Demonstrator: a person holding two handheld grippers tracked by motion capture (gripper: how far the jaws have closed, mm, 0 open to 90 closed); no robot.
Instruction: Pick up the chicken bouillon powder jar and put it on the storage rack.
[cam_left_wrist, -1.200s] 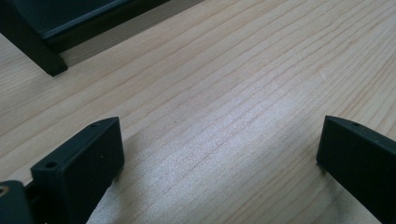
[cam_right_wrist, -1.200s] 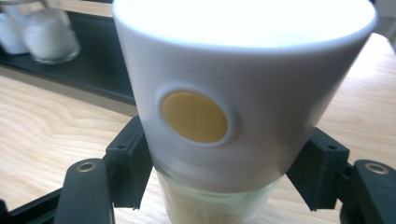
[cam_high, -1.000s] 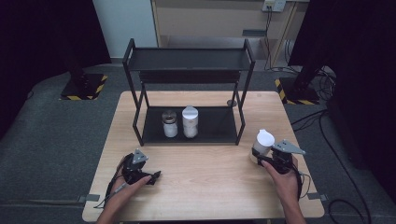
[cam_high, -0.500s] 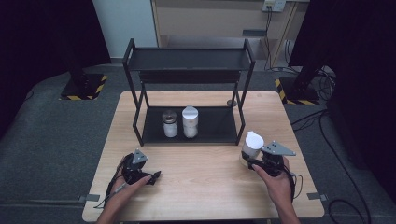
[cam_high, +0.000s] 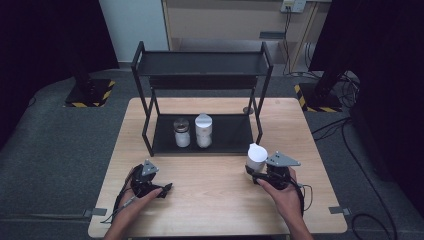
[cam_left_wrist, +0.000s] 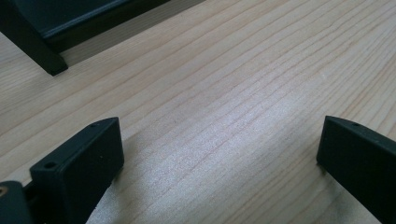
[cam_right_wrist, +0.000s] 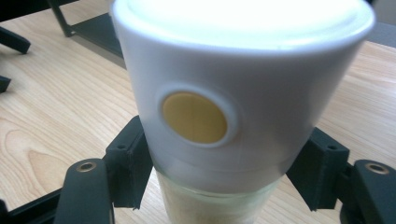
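The counter (cam_high: 215, 200) is pale, matt grained wood; the rack (cam_high: 200, 65) looks matt black metal; the jar's cap (cam_right_wrist: 233, 93) is smooth glossy white plastic.

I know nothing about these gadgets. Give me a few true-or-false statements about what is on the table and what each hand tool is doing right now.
1. The right gripper is clamped on a white-capped jar. True.
2. The left gripper holds a jar too. False: its jaws stand wide apart over bare wood of the table.
3. Two jars stand on the bottom level of the black rack. True: a smaller jar and a white-lidded jar side by side.
4. The rack's top shelf is loaded with jars. False: nothing stands on it.
5. The held jar's white cap has a blue square on its side. False: it has a round yellow spot.
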